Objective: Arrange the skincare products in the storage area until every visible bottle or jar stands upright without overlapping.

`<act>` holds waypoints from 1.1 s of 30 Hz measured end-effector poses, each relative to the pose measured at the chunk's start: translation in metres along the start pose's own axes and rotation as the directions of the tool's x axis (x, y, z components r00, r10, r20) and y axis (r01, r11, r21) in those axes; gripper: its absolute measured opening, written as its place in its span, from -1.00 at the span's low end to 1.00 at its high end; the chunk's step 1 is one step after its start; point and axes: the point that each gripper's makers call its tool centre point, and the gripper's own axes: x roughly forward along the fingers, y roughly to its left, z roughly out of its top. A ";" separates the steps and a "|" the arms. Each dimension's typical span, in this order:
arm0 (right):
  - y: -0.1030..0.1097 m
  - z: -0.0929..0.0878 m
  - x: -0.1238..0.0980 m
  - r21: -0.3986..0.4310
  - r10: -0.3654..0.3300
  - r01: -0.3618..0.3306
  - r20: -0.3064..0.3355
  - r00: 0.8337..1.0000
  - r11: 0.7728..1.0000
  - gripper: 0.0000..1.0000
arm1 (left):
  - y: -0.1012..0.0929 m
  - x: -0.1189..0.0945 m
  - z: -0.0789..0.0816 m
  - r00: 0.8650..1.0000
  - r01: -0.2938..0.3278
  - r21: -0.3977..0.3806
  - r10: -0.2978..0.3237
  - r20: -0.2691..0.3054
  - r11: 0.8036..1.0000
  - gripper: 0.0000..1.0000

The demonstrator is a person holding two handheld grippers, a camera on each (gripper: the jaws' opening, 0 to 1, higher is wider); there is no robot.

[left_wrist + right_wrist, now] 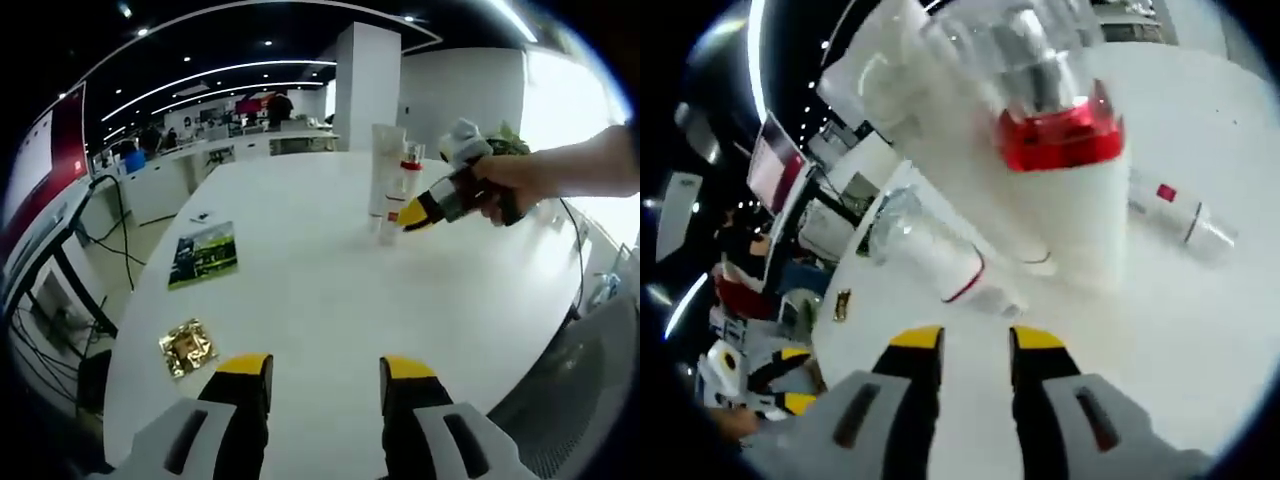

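Left gripper view: left gripper (325, 380), yellow-tipped jaws spread apart with nothing between them, over a white round table (300, 300). On the table: a tall white tube (385, 180) upright, a white bottle with red collar and clear cap (408, 175) upright just beside it, a green printed card (203, 254), a gold foil square (187, 346). Right gripper (420, 213), held in a hand (510, 180), points at the bottles; whether its jaws hold anything cannot be told here.

Right gripper view: right gripper (975, 345) jaws slightly parted, bare tabletop between them. The red-collared bottle (1055, 160) looms close, blurred, top cut off. Two small white bottles, one with a red line (940, 255), one with a red label (1180, 215), lie on their sides.
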 end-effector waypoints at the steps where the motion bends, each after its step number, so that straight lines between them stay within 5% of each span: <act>1: -0.001 -0.002 0.002 0.045 -0.009 0.009 0.000 1.000 0.999 -0.46 | -0.001 0.000 0.000 1.000 0.003 0.000 -0.003 -0.003 1.000 -0.11; 33: -0.021 0.014 0.000 0.129 -0.060 0.050 0.072 0.996 0.990 -0.46 | 0.002 0.000 -0.004 1.000 0.000 0.003 0.000 -0.018 1.000 -0.19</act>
